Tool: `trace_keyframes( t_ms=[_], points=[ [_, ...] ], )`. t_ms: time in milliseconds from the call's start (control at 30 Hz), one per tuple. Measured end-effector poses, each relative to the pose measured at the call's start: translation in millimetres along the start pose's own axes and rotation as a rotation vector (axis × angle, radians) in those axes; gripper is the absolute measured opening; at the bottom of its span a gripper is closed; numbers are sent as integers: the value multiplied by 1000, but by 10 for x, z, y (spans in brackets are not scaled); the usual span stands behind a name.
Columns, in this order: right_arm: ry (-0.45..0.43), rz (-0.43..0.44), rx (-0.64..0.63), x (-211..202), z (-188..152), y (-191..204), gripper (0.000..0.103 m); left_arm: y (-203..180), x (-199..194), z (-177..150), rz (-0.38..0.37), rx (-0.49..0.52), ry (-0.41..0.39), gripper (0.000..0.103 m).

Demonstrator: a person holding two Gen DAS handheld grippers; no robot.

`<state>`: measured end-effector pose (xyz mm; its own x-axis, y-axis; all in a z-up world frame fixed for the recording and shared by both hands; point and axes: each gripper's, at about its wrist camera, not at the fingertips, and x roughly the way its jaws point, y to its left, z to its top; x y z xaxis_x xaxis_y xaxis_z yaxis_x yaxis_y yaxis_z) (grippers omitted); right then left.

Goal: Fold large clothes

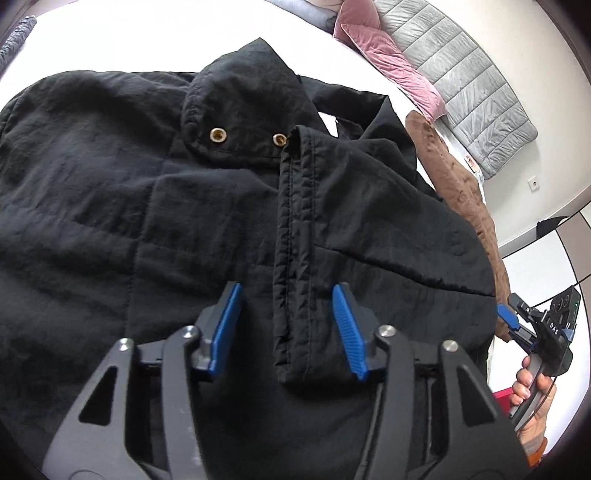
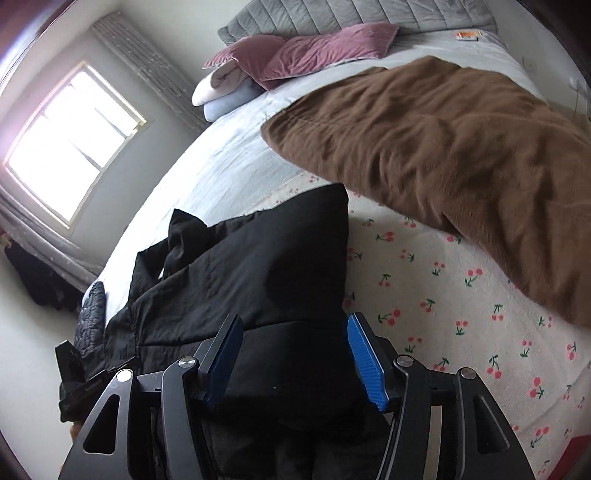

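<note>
Black jacket [image 1: 207, 206] lies spread over the bed [image 2: 236, 173], filling most of the left wrist view. Its hood [image 1: 243, 99] sits top centre of that frame, w/ two brass eyelets [image 1: 218, 134] just below. The stitched front placket [image 1: 295, 236] runs from centre frame down to the bottom, ending btwn the blue pads.

Left gripper [image 1: 288, 328]: bottom centre of its frame, jaws wide, one pad each side of the placket's lower end. Can't tell if the pads touch the cloth.

Right gripper [image 2: 293, 354]: bottom centre of its own frame, jaws wide too, w/ a dark fold of the jacket btwn them; contact unclear. In the left wrist view it shows at the right edge, lower part, gripped by the person's right hand [image 1: 532, 387], just beside the jacket's right edge.

In the right wrist view the jacket takes the lower left and centre, on a white cherry-print cover [image 2: 461, 295]. Brown blanket [image 2: 443, 155] fills the upper right, near the jacket but apart from it. Pink pillows [image 2: 314, 51] and a grey quilted headboard [image 2: 351, 14] are along the top, window [image 2: 74, 144] upper left.
</note>
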<state>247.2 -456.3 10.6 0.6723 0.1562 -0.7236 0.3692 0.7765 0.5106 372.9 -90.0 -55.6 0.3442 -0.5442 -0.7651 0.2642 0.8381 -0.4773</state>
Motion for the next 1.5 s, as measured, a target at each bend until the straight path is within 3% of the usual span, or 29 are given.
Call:
trace_keyframes(
  t_ms=[33, 67, 100, 167, 233, 267, 300, 333, 367, 467, 500, 567, 633, 733, 800, 833, 867, 967, 1067, 1133, 1200, 1267, 1367, 1433, 1500],
  points=[
    [29, 9, 13, 93, -53, -42, 60, -42, 21, -14, -19, 4, 13, 16],
    [59, 26, 18, 196, -98, -66, 59, -87, 6, -37, -12, 8, 14, 12],
    [70, 25, 11, 263, -133, -77, 51, -116, -24, -55, -16, 17, 10, 7],
    [47, -24, -59, 277, -170, -41, 28, -97, -103, -98, -118, -19, 28, 6],
    [22, -37, -49, 236, -124, -130, 25, -61, -145, -179, -191, -59, 61, 6],
    [16, -41, -29, 236, -95, -178, 25, -93, -123, -235, -180, -28, 80, 6],
    [20, -46, -19, 236, -80, -208, 26, -151, -63, -294, -118, 21, 109, 8],
    [27, -44, -15, 237, -73, -208, 28, -226, -20, -326, -32, 89, 122, 18],
    [25, -57, -19, 212, -77, -188, 33, -323, -10, -349, 33, 173, 110, 21],
    [-41, -119, -77, -32, -93, -81, 41, -592, -184, -337, 195, 339, -5, 36],
    [-69, -134, -99, -130, -101, -30, 42, -668, -261, -332, 212, 377, -55, 41],
    [-100, -114, -131, -263, -127, 95, 42, -815, -395, -318, 187, 426, -144, 46],
    [-102, -83, -181, -296, -187, 251, 42, -913, -430, -304, 107, 443, -166, 49],
    [-28, -84, -238, -115, -310, 337, 41, -1031, -180, -437, 56, 494, -84, 50],
    [46, -175, -254, 91, -417, 208, 36, -1006, 106, -550, 125, 549, 2, 50],
    [82, -190, -261, 172, -478, 121, 32, -943, 199, -601, 133, 569, 18, 51],
    [75, -178, -272, 156, -533, 57, 30, -888, 170, -627, 103, 585, -22, 51],
    [103, -160, -265, 29, -589, -20, 30, -809, 66, -601, 80, 573, -17, 51],
    [125, -221, -258, -99, -609, -40, 33, -847, -102, -642, 110, 601, -13, 51],
    [99, -147, -216, -216, -594, -45, 34, -888, -166, -728, 98, 614, -21, 58],
    [72, -100, -187, -283, -575, 4, 43, -814, -138, -795, 94, 609, 13, 64],
    [62, -113, -190, -288, -575, 105, 50, -828, -166, -827, 118, 601, 36, 64],
    [57, -115, -192, -342, -597, 282, 51, -728, -393, -863, 101, 524, 69, 65],
    [30, -103, -182, -457, -624, 396, 55, -629, -576, -863, 101, 452, 61, 75],
    [-7, -103, -175, -568, -663, 525, 66, -505, -837, -871, 124, 387, 26, 80]
  ],
)
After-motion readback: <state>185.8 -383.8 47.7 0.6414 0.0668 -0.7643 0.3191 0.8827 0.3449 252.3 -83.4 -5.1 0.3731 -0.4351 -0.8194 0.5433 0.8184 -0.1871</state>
